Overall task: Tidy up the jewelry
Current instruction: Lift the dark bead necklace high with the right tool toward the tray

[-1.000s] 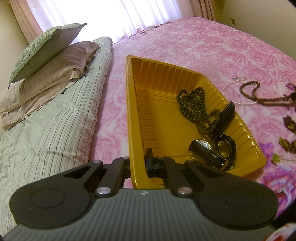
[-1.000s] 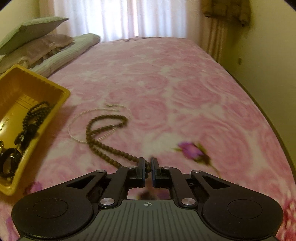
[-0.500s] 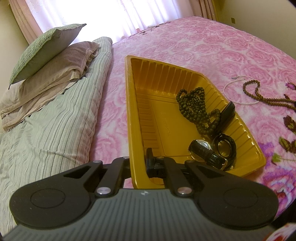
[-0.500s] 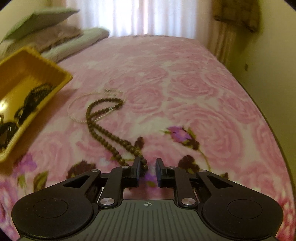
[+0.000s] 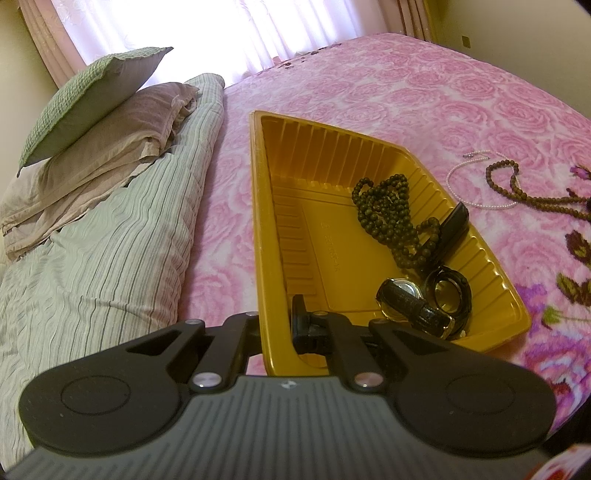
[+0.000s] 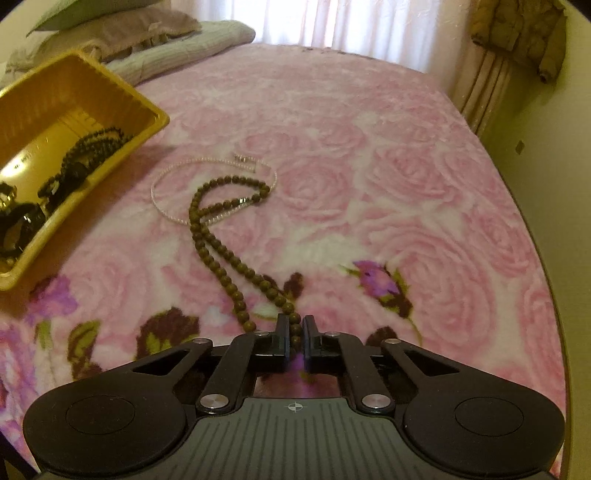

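Right wrist view: right gripper (image 6: 294, 332) pinching brown bead necklace (image 6: 221, 254) on pink blanket (image 6: 369, 184), right of yellow tray (image 6: 147, 125). Left gripper (image 5: 277, 325) clamped on tray wall; pearl strand (image 6: 162, 206) beside tray.

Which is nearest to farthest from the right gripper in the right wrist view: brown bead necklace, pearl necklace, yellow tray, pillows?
1. brown bead necklace: its near end lies between the right gripper fingers.
2. pearl necklace: ahead, left, under the brown loop.
3. yellow tray: far left.
4. pillows: top left, behind the tray.
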Available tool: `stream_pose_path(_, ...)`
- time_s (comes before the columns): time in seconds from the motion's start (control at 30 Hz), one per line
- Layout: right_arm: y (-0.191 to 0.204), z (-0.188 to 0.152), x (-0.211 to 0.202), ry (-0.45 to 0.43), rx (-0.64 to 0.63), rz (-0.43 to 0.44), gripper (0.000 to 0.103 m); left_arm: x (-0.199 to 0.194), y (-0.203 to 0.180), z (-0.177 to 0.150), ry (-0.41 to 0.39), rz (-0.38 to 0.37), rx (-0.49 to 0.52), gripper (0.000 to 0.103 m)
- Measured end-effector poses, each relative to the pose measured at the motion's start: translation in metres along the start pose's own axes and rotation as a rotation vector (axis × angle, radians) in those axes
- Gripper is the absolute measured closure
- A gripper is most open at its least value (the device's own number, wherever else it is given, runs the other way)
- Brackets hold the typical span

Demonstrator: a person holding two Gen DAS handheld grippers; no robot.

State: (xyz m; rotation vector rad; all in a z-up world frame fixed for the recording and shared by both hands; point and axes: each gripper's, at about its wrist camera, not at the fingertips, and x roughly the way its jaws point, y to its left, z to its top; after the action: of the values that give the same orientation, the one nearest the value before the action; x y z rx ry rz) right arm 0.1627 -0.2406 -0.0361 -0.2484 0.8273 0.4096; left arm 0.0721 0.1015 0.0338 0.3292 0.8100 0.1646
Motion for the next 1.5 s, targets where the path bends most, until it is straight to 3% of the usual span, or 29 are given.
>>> stream_pose_path(0.53,-0.02,0.07,-0.109,-0.306,-0.137,-0.134,0.097,0.0,0.0,0.0,0.0,0.0,0.0,0.098)
stream_pose_path(0.8,-0.015,0.086,-0.129,-0.35,-0.227,-0.154,0.097,0.0,0.0,0.0,0.001,0.0,0.0,0.098)
stream_pose_path(1.07,0.01,0.101,-0.139,-0.377,-0.338,-0.108,0.097,0.0,0.0,0.002,0.001,-0.001,0.003,0.098)
stream_pose_path(1.5,0.092,0.166,-0.154,-0.492,-0.486,0.097,0.097,-0.001,-0.001,0.002,0.001,-0.005,0.0,0.098)
